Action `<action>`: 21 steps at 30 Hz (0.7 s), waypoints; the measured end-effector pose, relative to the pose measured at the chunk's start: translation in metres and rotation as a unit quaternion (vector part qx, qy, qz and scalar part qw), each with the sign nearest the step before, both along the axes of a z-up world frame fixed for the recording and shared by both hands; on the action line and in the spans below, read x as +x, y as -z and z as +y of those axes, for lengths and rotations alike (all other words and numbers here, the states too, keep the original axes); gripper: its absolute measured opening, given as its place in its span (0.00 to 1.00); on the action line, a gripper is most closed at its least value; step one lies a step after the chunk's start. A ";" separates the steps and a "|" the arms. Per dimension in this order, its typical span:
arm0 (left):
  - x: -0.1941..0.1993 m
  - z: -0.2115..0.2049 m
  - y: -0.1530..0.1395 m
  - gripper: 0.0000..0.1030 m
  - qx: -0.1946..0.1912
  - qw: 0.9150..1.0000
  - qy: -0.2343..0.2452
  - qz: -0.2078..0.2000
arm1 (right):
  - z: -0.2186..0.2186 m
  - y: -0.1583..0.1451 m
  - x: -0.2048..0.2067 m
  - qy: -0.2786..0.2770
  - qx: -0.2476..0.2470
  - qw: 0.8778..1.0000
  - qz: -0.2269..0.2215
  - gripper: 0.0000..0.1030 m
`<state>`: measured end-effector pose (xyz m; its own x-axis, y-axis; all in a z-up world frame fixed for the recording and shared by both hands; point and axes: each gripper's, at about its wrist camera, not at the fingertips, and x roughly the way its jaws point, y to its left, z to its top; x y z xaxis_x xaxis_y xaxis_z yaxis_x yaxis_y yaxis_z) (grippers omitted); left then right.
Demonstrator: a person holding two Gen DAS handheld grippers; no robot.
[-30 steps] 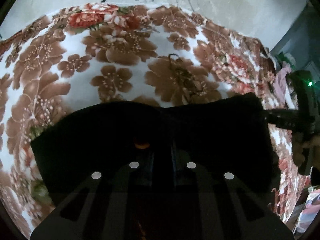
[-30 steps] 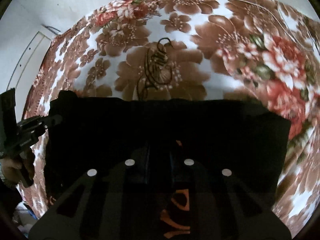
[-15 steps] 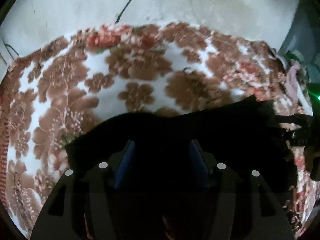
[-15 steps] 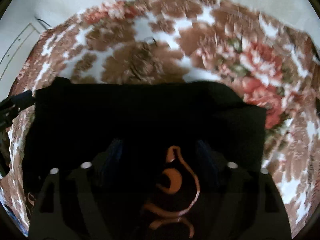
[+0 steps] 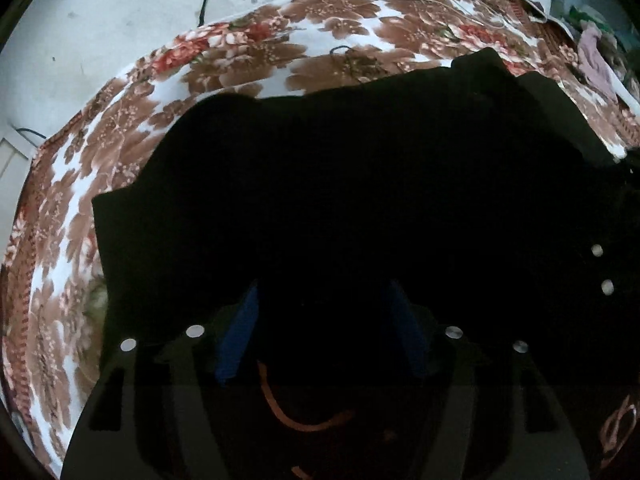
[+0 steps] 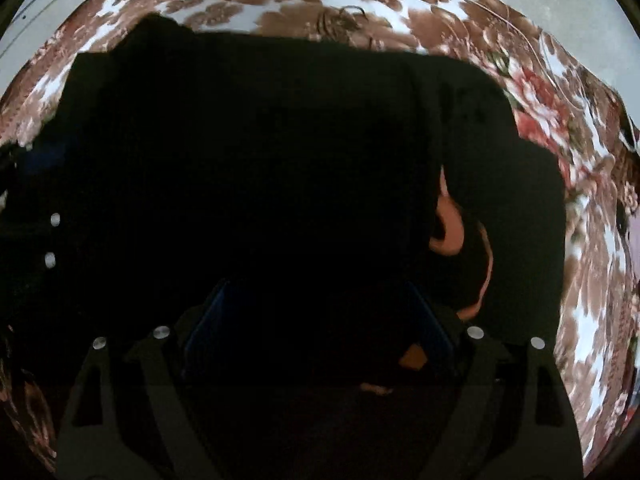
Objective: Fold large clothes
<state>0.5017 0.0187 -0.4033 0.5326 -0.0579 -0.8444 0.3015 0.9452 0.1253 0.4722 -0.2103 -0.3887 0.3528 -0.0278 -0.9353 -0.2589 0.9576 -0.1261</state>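
A large black garment [image 5: 340,168] with an orange print lies folded on the floral bedspread [image 5: 248,56] and fills most of both views [image 6: 260,152]. My left gripper [image 5: 324,320] is open just above the cloth, its blue pads [image 5: 238,332] spread wide. My right gripper [image 6: 316,320] is also open over the cloth, beside the orange print [image 6: 452,228]. The right gripper's dotted body shows at the right edge of the left wrist view [image 5: 602,268], and the left gripper's shows at the left edge of the right wrist view [image 6: 52,240].
A pale wall [image 5: 100,20] with a black cable stands behind the bed. Some other clothes [image 5: 596,56] lie at the bed's far right. The floral bedspread [image 6: 560,92] shows around the garment on all sides.
Both grippers were shut on the garment's edge one second ago. They have since opened and let go, and the cloth now lies flat and spread wider beneath them.
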 end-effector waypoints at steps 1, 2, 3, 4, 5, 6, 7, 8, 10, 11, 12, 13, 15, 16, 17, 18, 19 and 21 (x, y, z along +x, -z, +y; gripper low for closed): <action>-0.001 -0.002 0.000 0.66 0.010 1.000 0.005 -0.006 | 0.000 0.001 -0.005 -0.006 -0.006 1.000 -0.009 0.83; -0.003 -0.006 0.000 0.66 0.025 0.999 0.015 -0.014 | 0.002 0.001 -0.009 -0.012 -0.017 1.000 -0.018 0.83; -0.004 -0.008 -0.001 0.67 0.033 0.999 0.019 -0.017 | 0.003 0.001 -0.010 -0.014 -0.022 0.999 -0.019 0.83; -0.006 -0.009 -0.005 0.67 0.036 0.999 0.022 -0.017 | 0.004 -0.001 -0.012 -0.012 -0.025 0.999 -0.020 0.83; -0.010 -0.007 -0.013 0.67 0.029 0.999 0.022 -0.018 | 0.003 -0.007 -0.014 -0.002 -0.026 0.999 -0.018 0.83; -0.016 -0.006 -0.022 0.69 0.020 0.999 0.020 -0.023 | 0.002 -0.016 -0.018 0.006 -0.026 0.999 -0.021 0.83; -0.028 -0.003 -0.035 0.71 0.014 0.999 0.019 -0.037 | 0.001 -0.024 -0.022 0.010 -0.022 0.999 -0.027 0.83; -0.046 -0.003 -0.048 0.73 0.007 0.998 0.030 -0.056 | -0.001 -0.037 -0.034 0.013 -0.014 0.999 -0.037 0.84; -0.081 -0.006 -0.065 0.78 0.007 0.995 0.054 -0.078 | -0.002 -0.053 -0.056 0.011 -0.015 0.998 -0.052 0.89; -0.097 -0.007 -0.071 0.79 0.005 0.995 0.059 -0.082 | -0.003 -0.061 -0.073 0.006 -0.012 0.998 -0.055 0.89; -0.118 -0.006 -0.075 0.79 0.004 0.995 0.061 -0.082 | -0.007 -0.065 -0.091 0.004 -0.008 0.998 -0.056 0.89; -0.140 -0.001 -0.077 0.79 0.002 0.995 0.058 -0.077 | -0.010 -0.066 -0.102 0.005 -0.003 0.999 -0.054 0.89; -0.178 0.011 -0.076 0.79 0.003 0.997 0.043 -0.060 | -0.025 -0.064 -0.138 0.017 0.024 0.999 -0.039 0.89; -0.200 0.020 -0.076 0.79 0.005 0.998 0.029 -0.051 | -0.029 -0.063 -0.151 0.020 0.032 0.999 -0.034 0.89; -0.223 0.030 -0.076 0.79 0.004 0.999 0.013 -0.039 | -0.038 -0.062 -0.171 0.024 0.043 0.998 -0.028 0.89; -0.239 0.039 -0.074 0.79 0.006 1.000 0.000 -0.029 | -0.045 -0.063 -0.188 0.026 0.046 0.998 -0.024 0.89; -0.260 0.051 -0.073 0.79 0.013 1.000 -0.019 -0.016 | -0.054 -0.065 -0.208 0.025 0.043 0.999 -0.022 0.89; -0.296 0.073 -0.070 0.79 0.019 0.998 -0.054 0.008 | -0.067 -0.068 -0.234 0.023 0.037 0.999 -0.017 0.89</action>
<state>0.2052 0.0915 -0.3330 0.5204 0.0314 -0.8533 0.2012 0.9667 0.1582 0.2379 -0.2774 -0.3207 0.3837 0.0250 -0.9231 -0.2122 0.9753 -0.0618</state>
